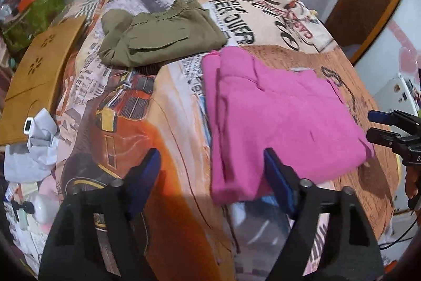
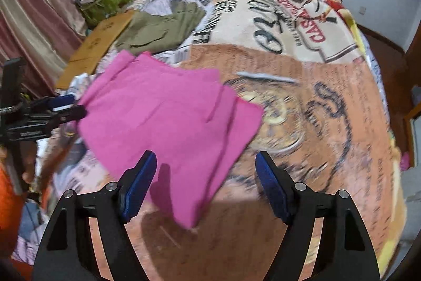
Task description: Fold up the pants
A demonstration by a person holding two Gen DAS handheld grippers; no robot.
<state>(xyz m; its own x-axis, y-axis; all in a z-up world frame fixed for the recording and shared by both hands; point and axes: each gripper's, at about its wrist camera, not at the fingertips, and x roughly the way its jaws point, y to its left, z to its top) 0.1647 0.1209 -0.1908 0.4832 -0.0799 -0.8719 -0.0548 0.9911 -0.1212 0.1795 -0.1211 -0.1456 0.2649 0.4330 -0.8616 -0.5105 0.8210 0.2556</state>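
Observation:
Pink pants (image 1: 279,120) lie folded into a flat rectangle on the printed bedspread (image 1: 158,138); they also show in the right wrist view (image 2: 168,117). My left gripper (image 1: 211,165) is open and empty, held above the near left edge of the pink pants. My right gripper (image 2: 205,170) is open and empty, above the pants' near corner. Each gripper shows at the frame edge of the other's view: the right one (image 1: 373,125), the left one (image 2: 76,107). Folded olive pants (image 1: 160,36) lie farther back on the bed.
A wooden board (image 1: 39,75) lies along the bed's left side. A green basket (image 1: 34,15) full of items stands behind it. Crumpled white paper (image 1: 36,146) sits at the left. A grey strip (image 2: 265,77) lies on the bedspread. A wall runs behind.

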